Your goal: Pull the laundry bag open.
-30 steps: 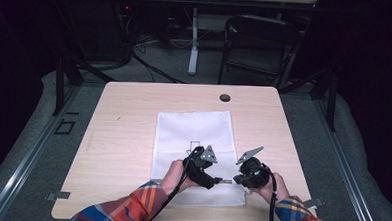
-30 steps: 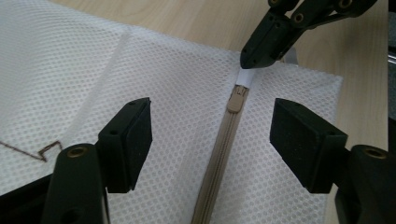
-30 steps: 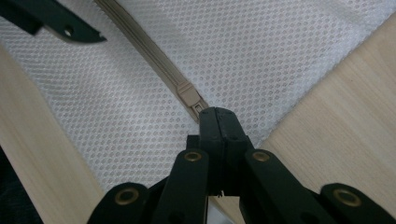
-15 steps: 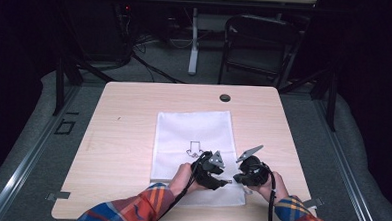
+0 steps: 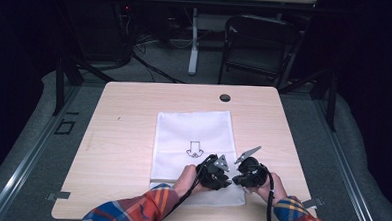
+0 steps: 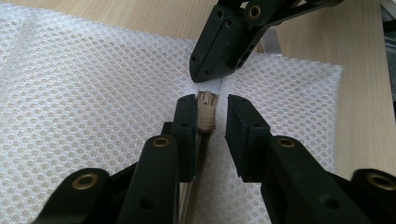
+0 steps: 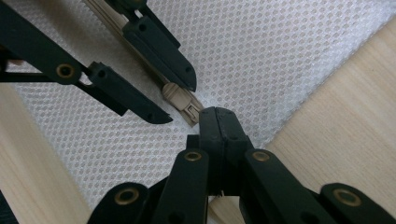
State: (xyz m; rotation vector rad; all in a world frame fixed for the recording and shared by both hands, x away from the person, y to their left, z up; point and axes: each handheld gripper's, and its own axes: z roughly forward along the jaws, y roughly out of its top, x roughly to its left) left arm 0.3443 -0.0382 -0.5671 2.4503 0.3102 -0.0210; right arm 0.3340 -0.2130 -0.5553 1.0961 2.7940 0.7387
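Observation:
A white mesh bag (image 5: 193,133) with a black arrow print lies flat on the wooden table (image 5: 122,137). Its beige zipper runs along the near edge. In the left gripper view the beige zipper pull (image 6: 206,114) sits between the jaws of my open left gripper (image 6: 211,100), close to one jaw and not clamped. My right gripper (image 7: 215,114) is shut on the white fabric end (image 6: 213,86) of the zipper, just past the pull (image 7: 177,100). In the high view, the left gripper (image 5: 225,179) and right gripper (image 5: 235,181) meet tip to tip at the bag's near right corner.
A black grommet hole (image 5: 225,98) sits near the table's far edge. A dark chair (image 5: 259,43) and a white post (image 5: 194,40) stand beyond the table. Bare wood lies left of the bag and along the right edge (image 5: 287,144).
My left gripper has slid right along the bag's near edge until its jaws straddle the zipper pull, next to the right gripper. The right gripper has stayed put.

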